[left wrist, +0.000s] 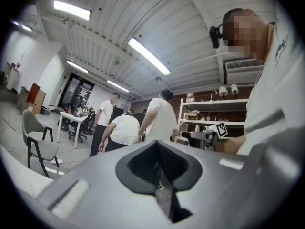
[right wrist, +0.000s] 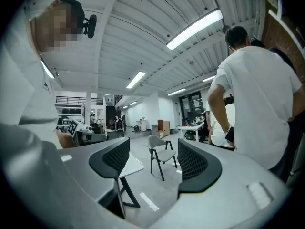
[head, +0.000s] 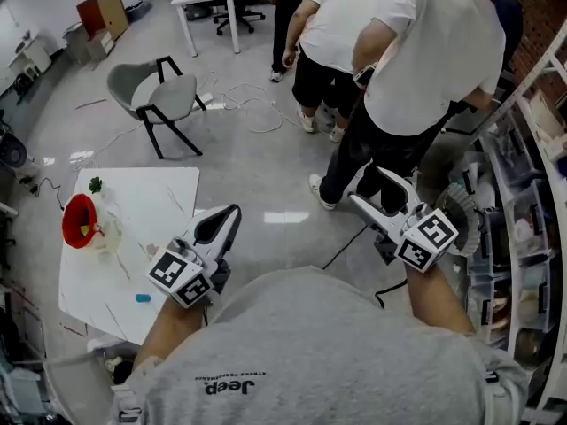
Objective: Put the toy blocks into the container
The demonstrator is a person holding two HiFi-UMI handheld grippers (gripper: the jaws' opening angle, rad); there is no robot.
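Note:
A red container (head: 78, 221) stands at the left side of a white table (head: 159, 193) in the head view. A small green block (head: 95, 185) lies behind it and a small blue block (head: 143, 297) lies near the table's front edge. My left gripper (head: 232, 212) is held above the table's right edge, shut with nothing in it; the left gripper view shows its jaws (left wrist: 158, 147) pressed together. My right gripper (head: 370, 190) hangs over the floor, far right of the table, open and empty (right wrist: 152, 161).
Several people (head: 425, 60) stand close ahead on the right. A grey chair (head: 155, 96) sits beyond the table, with loose cables (head: 252, 104) on the floor. Shelving with bins (head: 523, 228) lines the right side. Clear plastic (head: 108, 230) lies next to the container.

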